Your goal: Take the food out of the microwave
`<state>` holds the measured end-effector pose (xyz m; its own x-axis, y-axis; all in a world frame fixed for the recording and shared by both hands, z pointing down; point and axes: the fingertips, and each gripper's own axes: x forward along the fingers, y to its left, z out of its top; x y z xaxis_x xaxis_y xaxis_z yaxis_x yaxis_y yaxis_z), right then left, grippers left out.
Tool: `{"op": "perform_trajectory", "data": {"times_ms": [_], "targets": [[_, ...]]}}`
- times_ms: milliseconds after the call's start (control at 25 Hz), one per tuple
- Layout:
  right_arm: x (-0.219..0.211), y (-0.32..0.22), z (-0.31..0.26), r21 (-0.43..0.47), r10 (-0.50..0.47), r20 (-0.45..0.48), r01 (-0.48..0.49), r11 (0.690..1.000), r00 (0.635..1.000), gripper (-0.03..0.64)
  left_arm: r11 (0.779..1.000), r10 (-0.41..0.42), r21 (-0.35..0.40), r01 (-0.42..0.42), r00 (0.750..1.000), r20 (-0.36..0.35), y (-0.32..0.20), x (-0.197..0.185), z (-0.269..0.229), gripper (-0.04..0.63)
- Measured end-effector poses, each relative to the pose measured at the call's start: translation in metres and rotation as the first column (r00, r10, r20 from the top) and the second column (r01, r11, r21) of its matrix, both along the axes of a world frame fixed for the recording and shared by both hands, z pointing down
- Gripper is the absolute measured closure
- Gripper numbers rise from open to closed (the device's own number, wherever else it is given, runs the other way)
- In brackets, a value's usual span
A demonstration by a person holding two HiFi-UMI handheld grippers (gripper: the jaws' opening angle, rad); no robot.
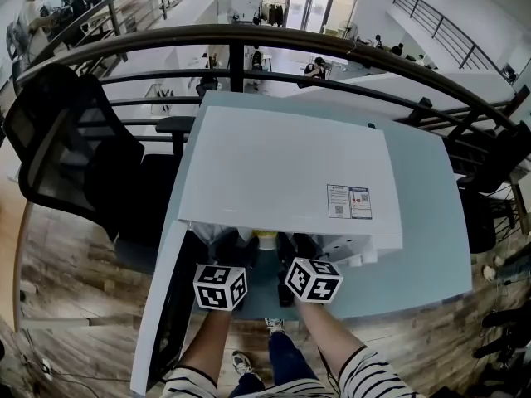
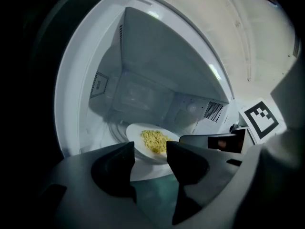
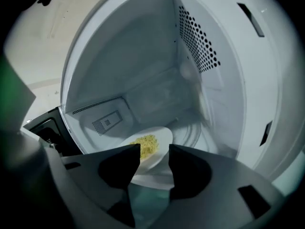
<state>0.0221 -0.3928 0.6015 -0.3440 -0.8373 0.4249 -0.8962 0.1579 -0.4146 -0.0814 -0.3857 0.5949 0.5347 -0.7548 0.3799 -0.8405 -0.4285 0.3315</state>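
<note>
On the table, inside the open microwave, the plate of food lay just beyond the fingertips of the left gripper and right gripper, both narrowly parted, gripping nothing.

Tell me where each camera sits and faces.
Head view: on the person's head, looking down on the microwave; forearms show.
Left gripper view: on the left gripper, facing into the microwave from the left; open jaws show.
Right gripper view: on the right gripper, same, from the right.
Both gripper views share the plate of food.
</note>
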Motion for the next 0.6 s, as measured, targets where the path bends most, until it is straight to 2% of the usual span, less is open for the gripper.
{"op": "perform_trajectory", "data": {"times_ms": [400, 600], "targets": [[0.005, 0.03, 0.0, -0.004, 0.015, 0.024, -0.015, 1.0, 1.0, 0.422, 1.0, -0.007, -0.015, 0.007, 1.0, -0.012, 0.029, 0.003, 0.001, 0.403], [0.012, 0.032, 0.003, 0.001, 0.037, 0.043, -0.037, 0.999, 0.998, 0.431, 0.997, -0.063, -0.04, 0.06, 0.996, -0.058, 0.027, -0.003, 0.004, 0.403]]}}
